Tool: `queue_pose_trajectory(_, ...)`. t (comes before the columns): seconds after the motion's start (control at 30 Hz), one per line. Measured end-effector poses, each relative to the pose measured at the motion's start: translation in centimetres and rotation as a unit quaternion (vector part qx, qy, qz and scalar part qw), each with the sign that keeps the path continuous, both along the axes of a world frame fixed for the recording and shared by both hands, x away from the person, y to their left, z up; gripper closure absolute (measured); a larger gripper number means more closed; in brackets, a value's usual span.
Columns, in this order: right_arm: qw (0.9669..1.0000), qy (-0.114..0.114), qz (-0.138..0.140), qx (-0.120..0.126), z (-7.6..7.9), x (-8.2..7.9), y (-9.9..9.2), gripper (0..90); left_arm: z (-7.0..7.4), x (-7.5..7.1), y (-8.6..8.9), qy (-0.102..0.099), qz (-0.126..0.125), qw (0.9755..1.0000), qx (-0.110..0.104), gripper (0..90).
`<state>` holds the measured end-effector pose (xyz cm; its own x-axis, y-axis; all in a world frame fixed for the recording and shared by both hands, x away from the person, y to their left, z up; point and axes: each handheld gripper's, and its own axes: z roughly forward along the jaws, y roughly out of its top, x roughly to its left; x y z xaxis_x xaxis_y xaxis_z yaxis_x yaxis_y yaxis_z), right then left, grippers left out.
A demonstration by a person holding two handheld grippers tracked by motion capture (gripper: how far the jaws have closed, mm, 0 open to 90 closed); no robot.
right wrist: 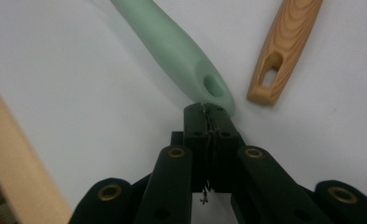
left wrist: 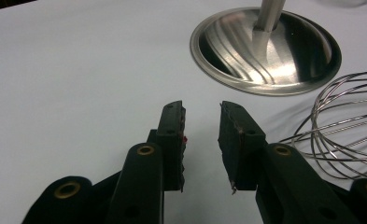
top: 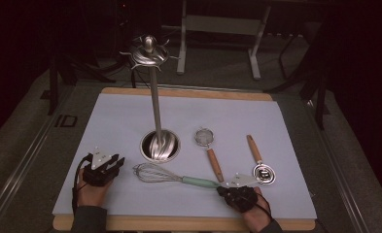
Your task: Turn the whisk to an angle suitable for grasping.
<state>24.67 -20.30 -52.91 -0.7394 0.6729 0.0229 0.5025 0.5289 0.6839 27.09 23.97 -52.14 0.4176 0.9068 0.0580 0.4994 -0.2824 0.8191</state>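
High view: a white sheet covers the wood-edged tabletop (top: 179,224) in a dim room. The whisk (top: 171,176) lies near the front; the right hand-held gripper (top: 226,187), jaws together, meets its green handle, perhaps touching. The left hand-held gripper (top: 112,166) rests apart, jaws parted.

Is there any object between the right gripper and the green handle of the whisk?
No, nothing visible. The right gripper, jaws shut, has its tips right at the end of the whisk handle. The wooden strainer handle lies beside it, off to one side, not in between.
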Motion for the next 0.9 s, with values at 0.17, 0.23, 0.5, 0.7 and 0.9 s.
queue_pose_trajectory(0.17,1.0000,-0.002,0.000,-0.006,0.1,1.2,0.7,88.2,0.0,0.0,0.2,0.001,0.003,1.0000,0.000,70.7)
queue_pose_trajectory(0.23,0.9999,-0.005,-0.002,-0.010,0.1,2.1,1.2,88.3,0.0,0.0,0.2,0.001,0.003,1.0000,-0.001,70.7)
queue_pose_trajectory(0.5,0.9997,-0.008,-0.017,-0.018,0.2,4.8,3.0,88.7,0.0,0.0,0.2,0.001,0.001,1.0000,0.001,71.7)
queue_pose_trajectory(0.7,0.9995,-0.002,-0.025,-0.017,0.3,7.4,4.5,89.3,0.0,-0.1,0.3,0.002,-0.001,1.0000,-0.001,72.1)
queue_pose_trajectory(0.9,0.9993,0.006,-0.032,-0.015,0.4,9.7,5.9,89.5,0.0,0.0,0.3,0.003,-0.004,1.0000,-0.001,72.5)
